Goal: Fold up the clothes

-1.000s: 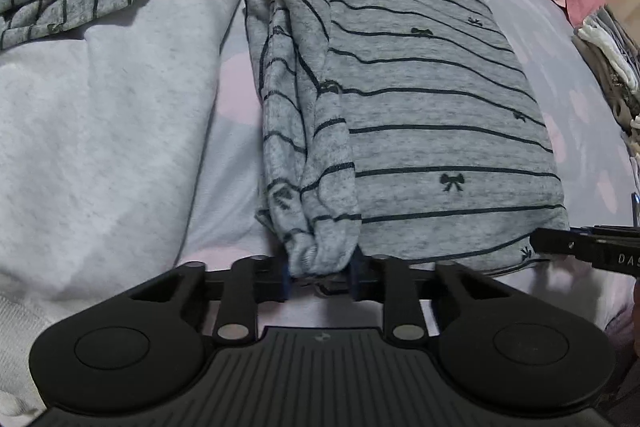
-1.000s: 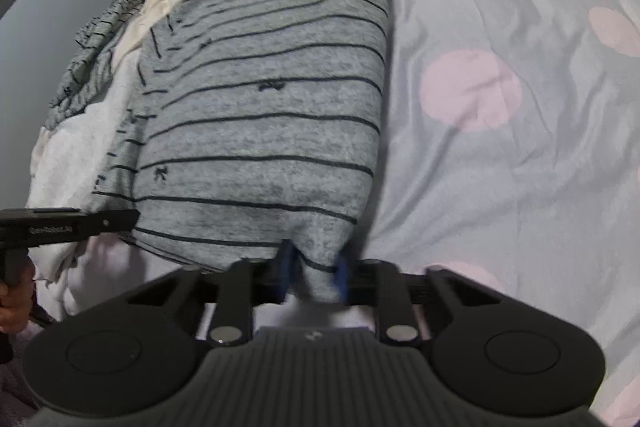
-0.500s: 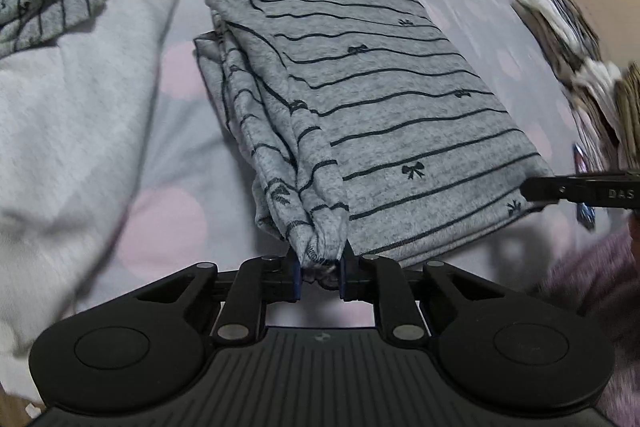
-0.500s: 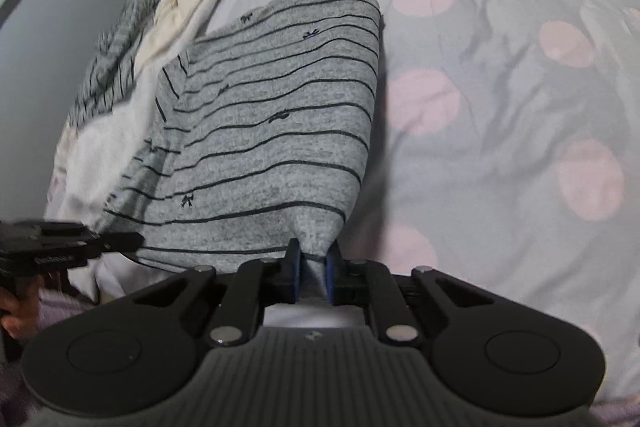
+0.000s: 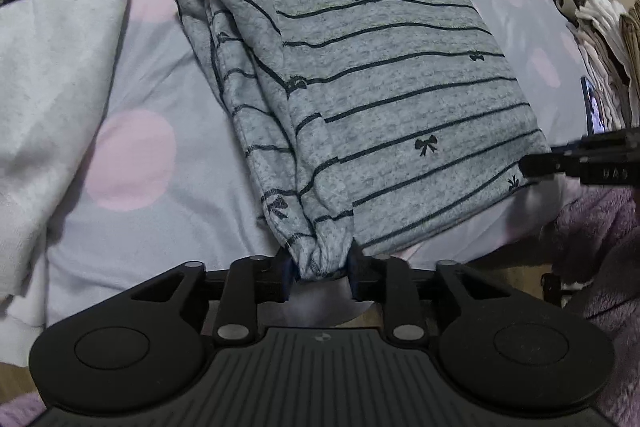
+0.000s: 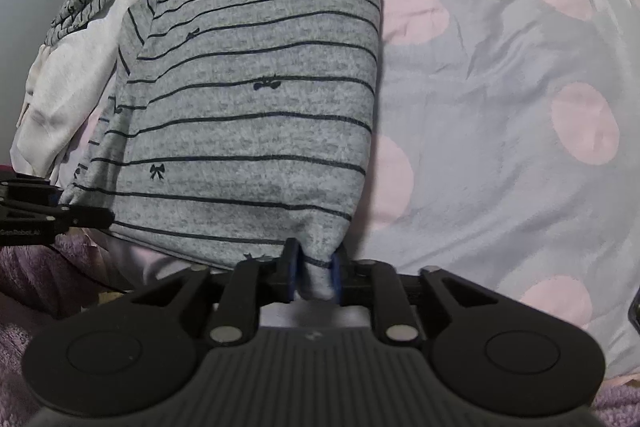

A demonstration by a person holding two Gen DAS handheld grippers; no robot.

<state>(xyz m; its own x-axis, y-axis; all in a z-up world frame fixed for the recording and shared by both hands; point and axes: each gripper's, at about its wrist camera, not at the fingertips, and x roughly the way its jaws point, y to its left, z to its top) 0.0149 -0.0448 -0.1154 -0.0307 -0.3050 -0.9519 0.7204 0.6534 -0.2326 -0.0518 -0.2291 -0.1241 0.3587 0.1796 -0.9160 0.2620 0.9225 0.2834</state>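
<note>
Pulled nearer since before, both near corners of the folded grey knit garment with black stripes and bows [image 5: 384, 75] [image 6: 256, 99] sit pinched in the left tool [image 5: 322, 273] and right tool [image 6: 314, 273], the latter's side lettering too blurred to read.

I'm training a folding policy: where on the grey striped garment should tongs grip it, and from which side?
At its two near corners, approached from the near edge. The grey striped garment lies folded flat on the bedspread, and its near hem bunches into graspable tips there; the left tongs and right tongs each pinch one.

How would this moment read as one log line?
fold clothes | left gripper shut on striped top | right gripper shut on striped top | top on bedsheet
</note>
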